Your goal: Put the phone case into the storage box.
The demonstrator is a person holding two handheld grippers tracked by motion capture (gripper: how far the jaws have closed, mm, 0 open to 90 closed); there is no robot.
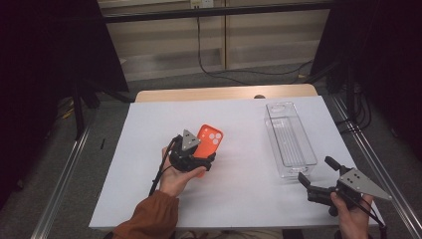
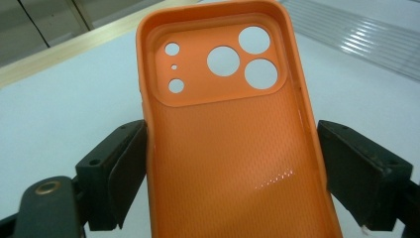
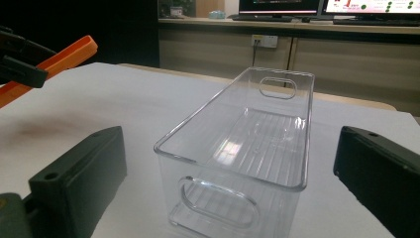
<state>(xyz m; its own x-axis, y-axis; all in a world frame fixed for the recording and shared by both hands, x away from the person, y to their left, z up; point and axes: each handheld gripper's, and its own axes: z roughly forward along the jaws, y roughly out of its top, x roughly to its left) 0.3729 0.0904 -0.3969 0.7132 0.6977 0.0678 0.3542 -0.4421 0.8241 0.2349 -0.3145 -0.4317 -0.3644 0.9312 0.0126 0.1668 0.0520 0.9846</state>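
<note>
Above the sheet, left tongs (image 1: 205, 163) clamp tilted orange case (image 1: 208, 140).

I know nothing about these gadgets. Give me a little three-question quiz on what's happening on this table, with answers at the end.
1. True or false: the left gripper has its jaws closed on the sides of the orange phone case.
2. Which thing stands in front of the right gripper? A) a metal pot B) a clear plastic bin C) a cardboard box
3. Fill in: the bin holds ____ at this moment.

Key
1. True: each jaw presses on one long edge of the case, which is lifted off the white sheet.
2. B: the bin stands between the open jaws' line of sight, untouched.
3. Nothing: it is empty.
</note>
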